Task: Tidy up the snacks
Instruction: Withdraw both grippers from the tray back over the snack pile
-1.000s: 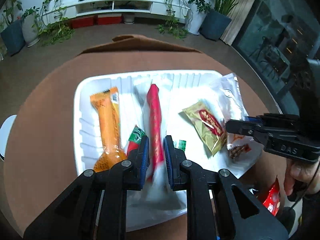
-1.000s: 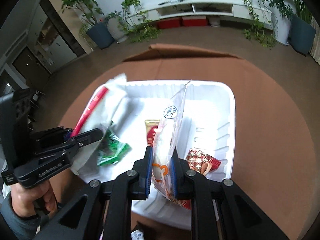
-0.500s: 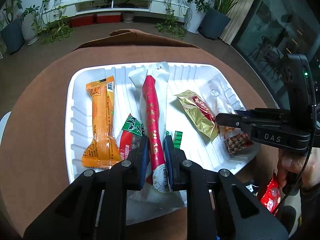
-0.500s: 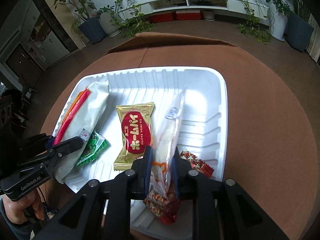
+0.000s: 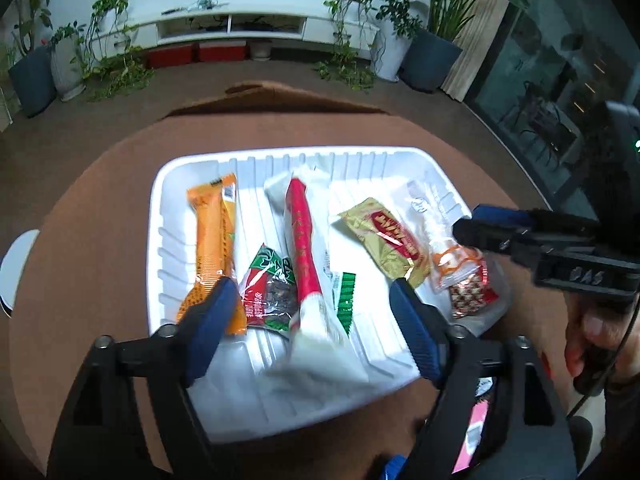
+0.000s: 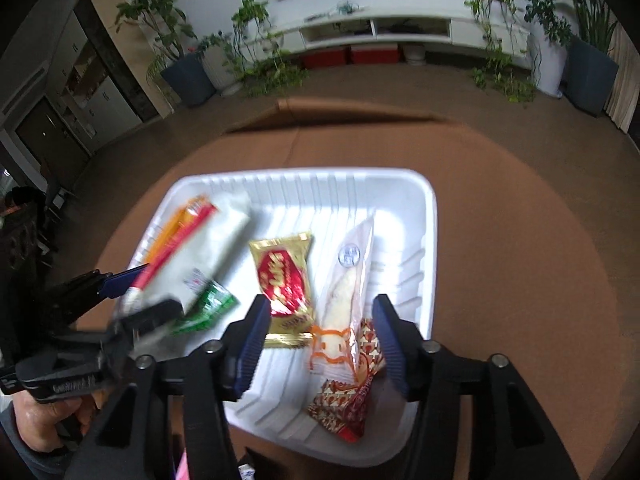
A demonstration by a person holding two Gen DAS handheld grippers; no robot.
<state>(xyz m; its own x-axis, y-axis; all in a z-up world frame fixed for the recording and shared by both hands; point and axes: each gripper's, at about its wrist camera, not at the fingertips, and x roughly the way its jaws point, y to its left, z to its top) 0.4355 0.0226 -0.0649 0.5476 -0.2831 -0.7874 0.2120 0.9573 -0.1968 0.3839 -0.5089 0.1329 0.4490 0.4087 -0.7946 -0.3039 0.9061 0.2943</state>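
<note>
A white tray (image 5: 192, 168) on the round brown table holds several snacks. My left gripper (image 5: 312, 320) is over the tray's near edge, jaws opening. The long red-and-white packet (image 5: 304, 248) lies loose between them, touched by neither pad. Beside it lie an orange packet (image 5: 212, 236), a red-and-green packet (image 5: 272, 292) and a gold packet (image 5: 384, 236). My right gripper (image 6: 320, 340) hangs over the tray's (image 6: 424, 208) near right part, jaws also opening. The clear packet with orange print (image 6: 348, 292) rests free between its fingers, partly on a red-patterned snack (image 6: 344, 404).
A cardboard sheet (image 5: 272, 100) lies at the table's far edge. Pink and red packets (image 5: 476, 428) lie off the tray near the front edge. A hand (image 5: 588, 332) holds the right gripper. A white round object (image 5: 16, 264) sits at far left. Bare brown table surrounds the tray.
Both grippers went from shut to open. The left let go of the red-and-white packet, the right let go of the clear packet; both packets now lie in the tray.
</note>
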